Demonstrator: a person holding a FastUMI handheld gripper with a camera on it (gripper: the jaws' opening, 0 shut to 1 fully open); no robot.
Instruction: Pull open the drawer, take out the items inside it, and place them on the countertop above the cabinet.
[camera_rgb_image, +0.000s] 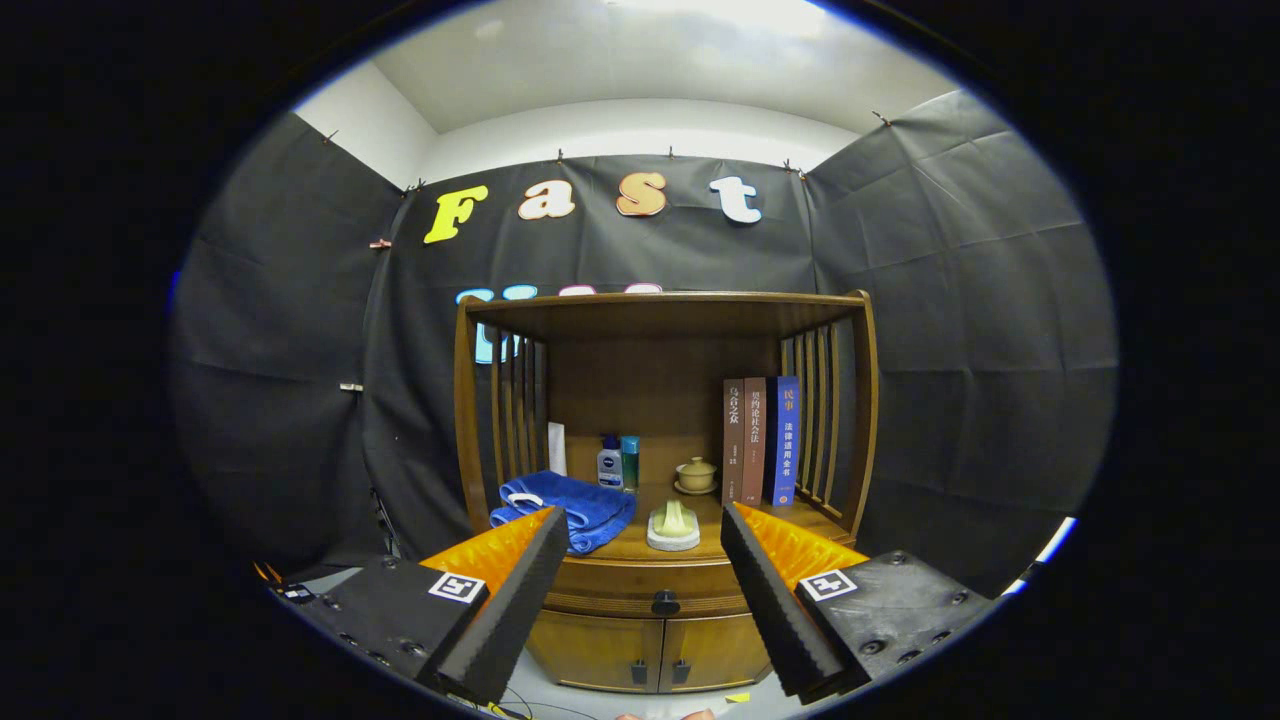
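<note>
Tool (637, 560): fingers standing wide apart, gripping nothing, hanging in front of the cabinet and aiming at its middle.

Drawer (645, 585): lying just ahead, between the fingers, under the table top; its front is sitting flush with the cabinet, so it is looking closed. Contents are hidden. Whether the items have yet to come out, or have been taken out and the drawer pushed back, cannot be told from here.

Drawer knob (665, 602): small, dark, round, sitting at the drawer's lower middle, slightly nearer the right finger.

Cabinet doors (655, 652): two, below the drawer, each carrying a small dark handle near the centre seam.

Table (630, 548): wooden surface above the drawer, already holding a blue folded towel (570, 510), a white soap dish with a pale bar (673, 525), two bottles (618, 463), a lidded cup on a saucer (695, 474) and three upright books (760, 440).

Handling note, if pulling applies: centring the fingers on the knob, closing on it squarely and drawing straight back, level, would be keeping the drawer from jamming. Free space on the table is looking scarce; the front right corner is offering most room.
</note>
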